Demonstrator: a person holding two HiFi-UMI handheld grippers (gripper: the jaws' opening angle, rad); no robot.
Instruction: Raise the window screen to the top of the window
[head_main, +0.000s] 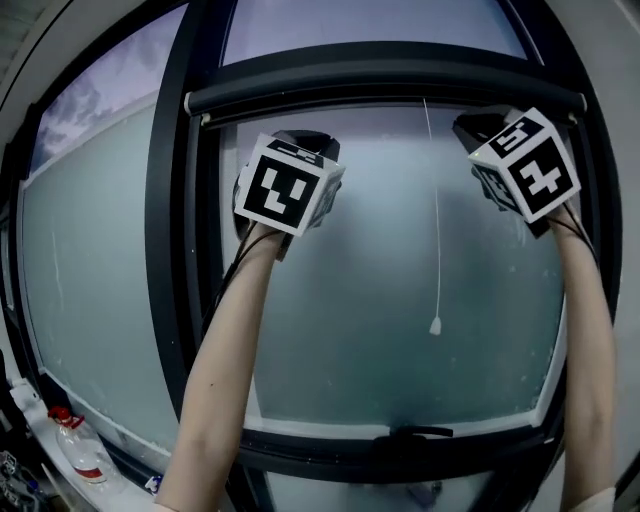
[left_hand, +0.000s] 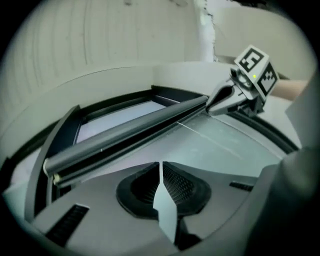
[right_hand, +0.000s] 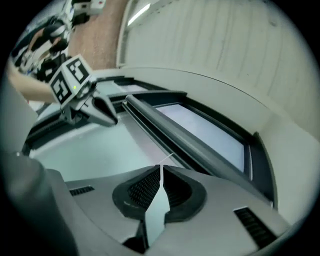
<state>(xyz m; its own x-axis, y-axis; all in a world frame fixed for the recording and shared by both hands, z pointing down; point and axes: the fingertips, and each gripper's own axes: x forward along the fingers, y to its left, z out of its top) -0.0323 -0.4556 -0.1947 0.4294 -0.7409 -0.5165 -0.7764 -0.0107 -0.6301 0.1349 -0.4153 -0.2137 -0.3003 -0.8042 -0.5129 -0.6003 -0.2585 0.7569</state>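
Observation:
The screen's dark bar lies across the window near its top, with a strip of sky showing above it. A thin white pull cord hangs from the bar to a small knob. My left gripper is held up just under the bar's left part. My right gripper sits under its right end. In the left gripper view the bar runs beyond my left gripper, whose jaws are shut on nothing. The right gripper is also shut and empty, a little short of the bar.
A dark window frame surrounds the frosted pane. A black handle sits on the lower rail. A plastic bottle with a red cap lies on the sill at lower left. The person's forearms reach up from below.

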